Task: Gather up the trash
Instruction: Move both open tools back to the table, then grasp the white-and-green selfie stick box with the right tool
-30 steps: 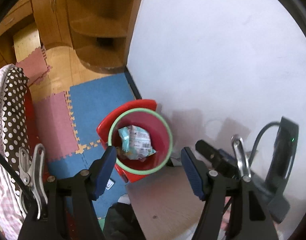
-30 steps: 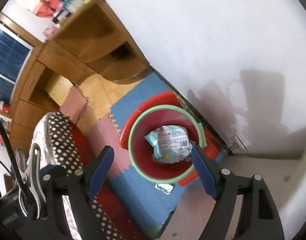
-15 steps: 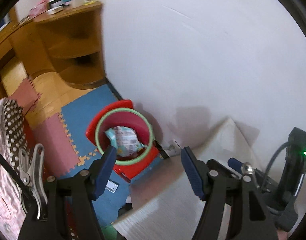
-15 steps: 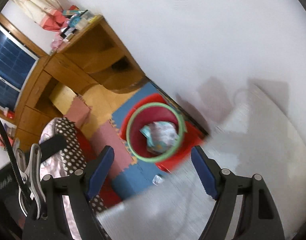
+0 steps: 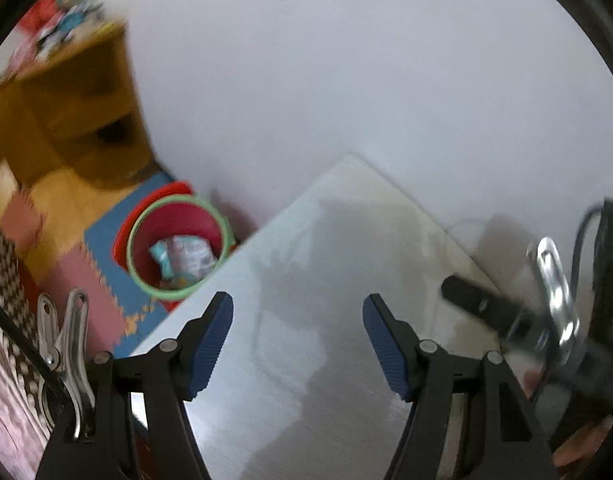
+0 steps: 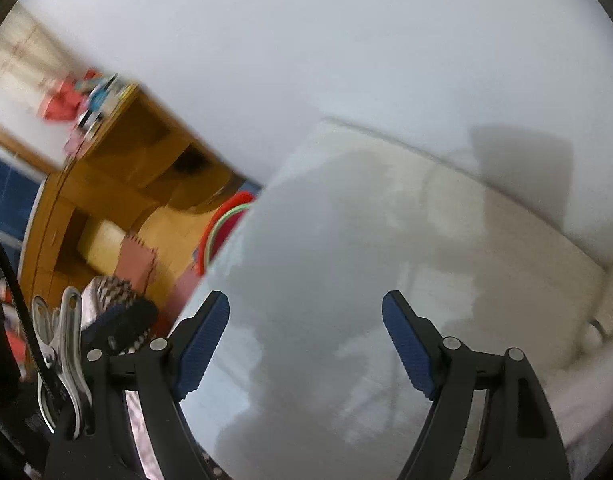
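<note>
A red trash bin with a green rim [image 5: 146, 248] stands on the floor by the wall, left of the table. A crumpled white and teal wrapper [image 5: 182, 258] lies inside it. My left gripper [image 5: 297, 338] is open and empty above the pale table top [image 5: 346, 280]. My right gripper [image 6: 305, 342] is open and empty above the same table [image 6: 346, 240]; only a sliver of the bin [image 6: 222, 224] shows past the table edge there.
A wooden corner shelf [image 5: 66, 120] stands by the white wall, with foam floor mats [image 5: 106, 240] in front. A polka-dot cloth [image 5: 2, 264] lies at the left. The other gripper's body and cable [image 5: 546, 300] show at the right of the left wrist view.
Both grippers have pulled back and up from over the bin to above the table. The bin has shrunk and slid left in both views. Jaws stayed open.
</note>
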`<state>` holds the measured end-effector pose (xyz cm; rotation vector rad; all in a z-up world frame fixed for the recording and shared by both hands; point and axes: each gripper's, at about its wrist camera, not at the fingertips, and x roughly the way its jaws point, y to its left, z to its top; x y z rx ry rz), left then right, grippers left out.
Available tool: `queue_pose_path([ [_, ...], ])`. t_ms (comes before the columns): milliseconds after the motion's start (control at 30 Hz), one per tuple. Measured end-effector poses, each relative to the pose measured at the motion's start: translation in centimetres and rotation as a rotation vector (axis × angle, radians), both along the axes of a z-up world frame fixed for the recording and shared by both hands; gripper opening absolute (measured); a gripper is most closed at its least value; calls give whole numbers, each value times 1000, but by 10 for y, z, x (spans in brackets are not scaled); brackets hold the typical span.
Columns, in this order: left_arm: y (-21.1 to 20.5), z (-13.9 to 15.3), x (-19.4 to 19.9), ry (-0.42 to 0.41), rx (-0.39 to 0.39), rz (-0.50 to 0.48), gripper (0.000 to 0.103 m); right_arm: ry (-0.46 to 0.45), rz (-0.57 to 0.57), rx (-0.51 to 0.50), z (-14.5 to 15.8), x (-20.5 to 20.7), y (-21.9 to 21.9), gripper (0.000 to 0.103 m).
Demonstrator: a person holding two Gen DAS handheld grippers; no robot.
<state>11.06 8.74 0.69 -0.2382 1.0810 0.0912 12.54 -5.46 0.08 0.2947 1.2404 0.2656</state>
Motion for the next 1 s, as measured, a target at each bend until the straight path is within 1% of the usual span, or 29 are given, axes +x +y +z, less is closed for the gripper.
queue_pose_path([
  [67, -29, -2, 3, 2, 10, -93, 71, 7, -68, -8, 4, -3, -28, 81],
  [100, -47, -4, 5, 2, 22, -159, 71, 9, -104, -16, 6, -5, -43, 81],
  [167, -73, -5, 8, -3, 48, -247, 71, 16, -178, -27, 9, -8, -74, 81],
  [233, -100, -10, 11, 2, 54, -344, 71, 21, -240, -31, 13, -12, -98, 81],
  [333, -135, -21, 16, 17, 9, -461, 71, 33, -355, -39, 16, -22, -139, 81],
  [400, -159, -30, 19, 33, -19, -541, 71, 49, -426, -55, 14, -31, -166, 81],
  [467, -175, -36, 20, 42, -37, -601, 71, 81, -490, -70, 9, -37, -190, 81],
  [567, -195, -44, 20, 66, -41, -668, 71, 146, -599, -69, -4, -46, -224, 81],
  [633, -203, -46, 18, 77, -54, -690, 71, 168, -645, -75, -6, -50, -237, 81],
  [733, -213, -47, 7, 94, -65, -748, 72, 202, -693, -103, -5, -56, -249, 81],
  [800, -220, -53, 2, 110, -68, -788, 74, 228, -709, -99, -8, -59, -254, 81],
  [867, -230, -63, -2, 139, -52, -830, 74, 258, -710, -93, -15, -61, -257, 81],
  [933, -237, -71, -3, 158, -43, -859, 74, 285, -714, -91, -21, -61, -251, 81],
  [1000, -241, -79, -2, 174, -53, -874, 74, 307, -709, -78, -30, -59, -250, 81],
])
